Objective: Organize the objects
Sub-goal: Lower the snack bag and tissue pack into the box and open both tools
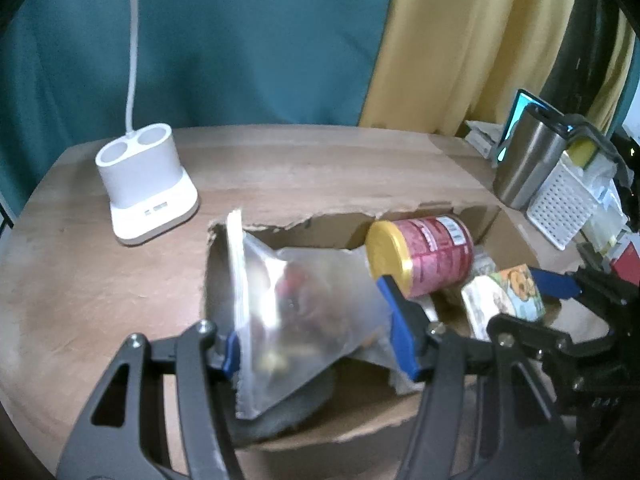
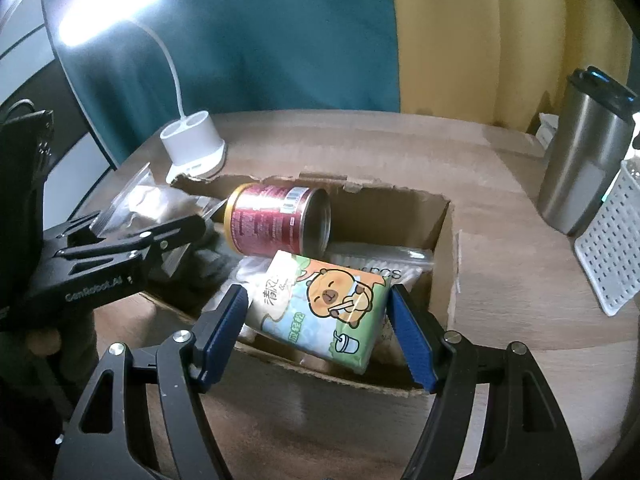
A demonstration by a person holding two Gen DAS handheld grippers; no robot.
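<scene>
While my left claw (image 1: 320,320) hangs over the near-left corner of the cardboard box (image 2: 442,240), its blue pads stand wide apart around a clear zip bag (image 1: 288,308); I cannot tell whether either pad actually presses the plastic, so I call that claw released. My right claw (image 2: 318,330) is released too, its pads spread either side of the tissue pack (image 2: 320,300) with the cartoon animal, close to its edges but not visibly squeezing it.

Both things sit in the box on the worktop (image 1: 100,280). A red can (image 2: 276,220) with a gold end lies on its side at the back, and the tissue pack leans tilted just in front of it, over a flat clear packet (image 2: 380,264). The zip bag slants up against the box's torn left wall, partly proud of the rim.

My worry is the bag: it is slick and floppy, so a pinch on one corner could let it slide out or spill over the torn edge. Closing on the tilted tissue pack may squash it or nudge the can, which could roll. My two claws are also near each other above one small box, so a careless move could make them collide
</scene>
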